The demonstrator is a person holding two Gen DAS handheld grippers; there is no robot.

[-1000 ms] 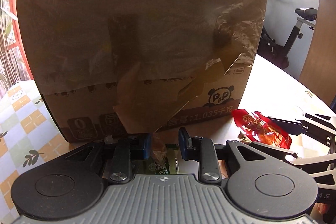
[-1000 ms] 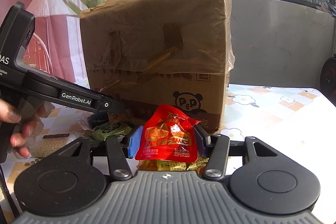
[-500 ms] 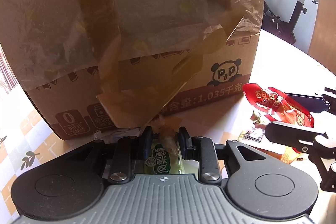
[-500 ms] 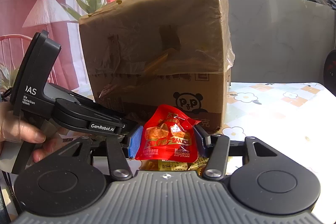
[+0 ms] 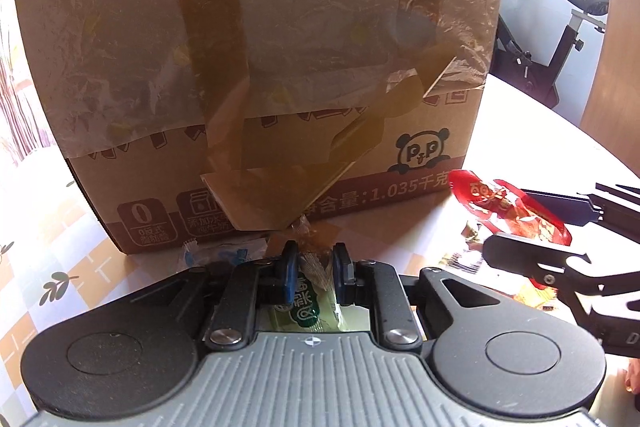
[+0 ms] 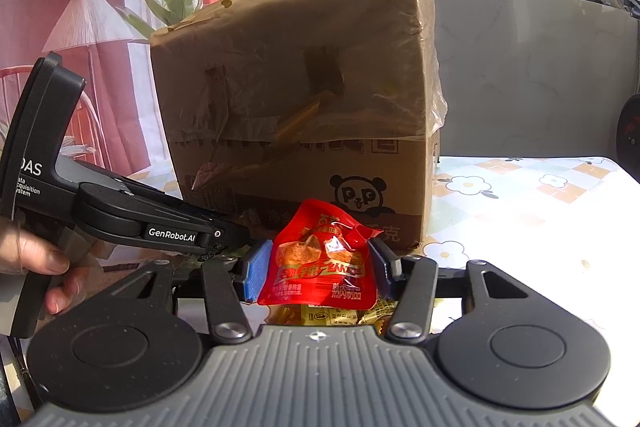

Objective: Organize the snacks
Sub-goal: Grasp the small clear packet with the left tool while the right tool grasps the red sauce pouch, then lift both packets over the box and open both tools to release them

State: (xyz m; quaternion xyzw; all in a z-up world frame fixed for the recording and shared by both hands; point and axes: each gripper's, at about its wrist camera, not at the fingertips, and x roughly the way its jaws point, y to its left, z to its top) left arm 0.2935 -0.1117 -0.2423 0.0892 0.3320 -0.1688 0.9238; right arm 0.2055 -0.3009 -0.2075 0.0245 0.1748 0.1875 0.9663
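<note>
A big taped cardboard box (image 5: 256,87) with a panda logo stands on the table, also in the right wrist view (image 6: 296,115). My left gripper (image 5: 313,261) is shut on a green snack packet (image 5: 306,303), close to the box's lower front. My right gripper (image 6: 318,267) is shut on a red snack pouch (image 6: 320,263), held in front of the box's near corner. The red pouch (image 5: 508,207) also shows at the right of the left wrist view. The left gripper's body (image 6: 120,215) reaches in from the left of the right wrist view.
Yellow snack packets (image 6: 332,315) lie on the table under my right gripper. A small blue-and-white wrapper (image 5: 218,253) lies by the box's base. An exercise bike (image 5: 560,39) stands beyond the flower-patterned table (image 6: 520,227).
My left gripper closed on the green packet, which was loose between open jaws one second ago, and lifted slightly near the box. The right gripper kept holding the red pouch.
</note>
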